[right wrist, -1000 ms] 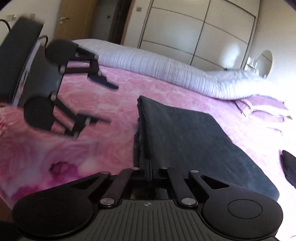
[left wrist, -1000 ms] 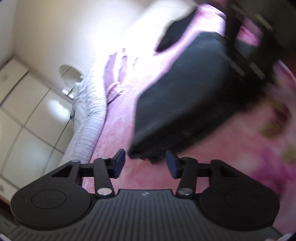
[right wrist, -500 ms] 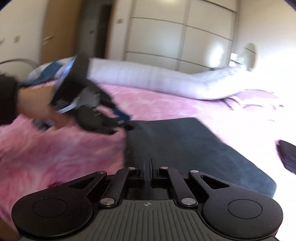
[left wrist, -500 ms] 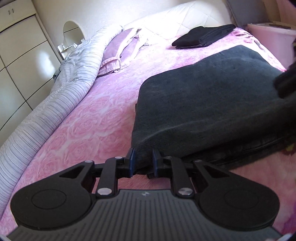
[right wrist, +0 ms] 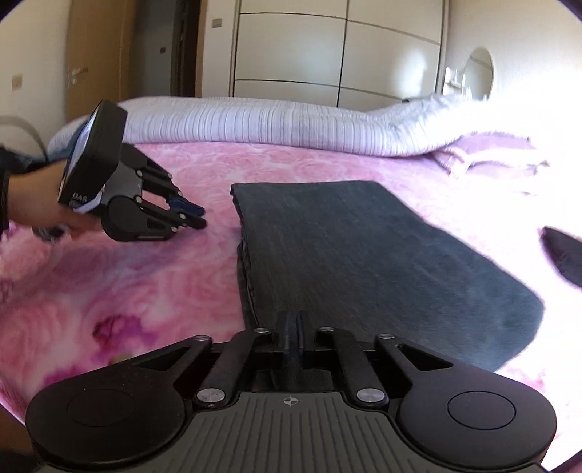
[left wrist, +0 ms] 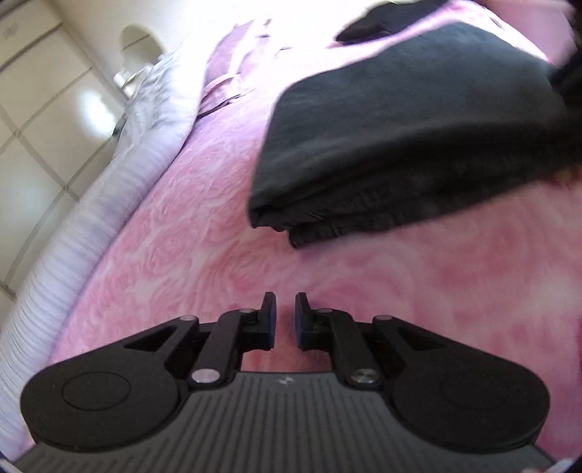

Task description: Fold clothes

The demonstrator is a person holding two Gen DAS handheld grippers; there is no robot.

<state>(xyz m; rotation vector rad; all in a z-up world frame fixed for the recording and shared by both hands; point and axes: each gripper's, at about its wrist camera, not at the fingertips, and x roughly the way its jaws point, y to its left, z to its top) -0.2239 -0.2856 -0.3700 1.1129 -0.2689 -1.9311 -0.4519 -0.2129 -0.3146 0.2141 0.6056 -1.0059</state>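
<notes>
**Left gripper off the garment, right gripper clamped on the near edge**

Since half a second ago the left gripper (left wrist: 284,316) has let go of the dark folded garment (left wrist: 418,120) and backed away from it; its fingers were pinched at the garment's corner then, and now they sit over bare pink bedspread (left wrist: 203,225) with a small gap between them, nothing held. Garment corner is now at 12 o'clock from the left fingertips, apart from them.

Right wrist view: right gripper (right wrist: 293,320) has its fingers pressed together on the near edge of the garment (right wrist: 363,254), cloth pinched between the pads. Garment lies flat on the bedspread (right wrist: 127,291), folded in a long strip running from the right gripper toward 12–1 o'clock. Layered fold edges show along its left side.

Left gripper (right wrist: 196,216) shows in the right wrist view at 10 o'clock, held by a person's hand (right wrist: 40,203), fingertips pointing at the garment's far left corner, near but not touching. Dark sleeve at the far left edge.

Striped pale blanket (right wrist: 272,123) is bunched along the far side of the bed, 12 o'clock in the right wrist view, 9 o'clock in the left. Lilac pillow (right wrist: 483,152) at 2 o'clock. Second dark cloth item (right wrist: 563,254) lies on the bedspread at 3 o'clock, well apart from the garment; same item at 12–1 o'clock in the left wrist view (left wrist: 378,22). Wardrobe doors (right wrist: 327,54) behind the bed. Round mirror (right wrist: 478,72) on the wall at 1 o'clock. Left view is motion-blurred.
</notes>
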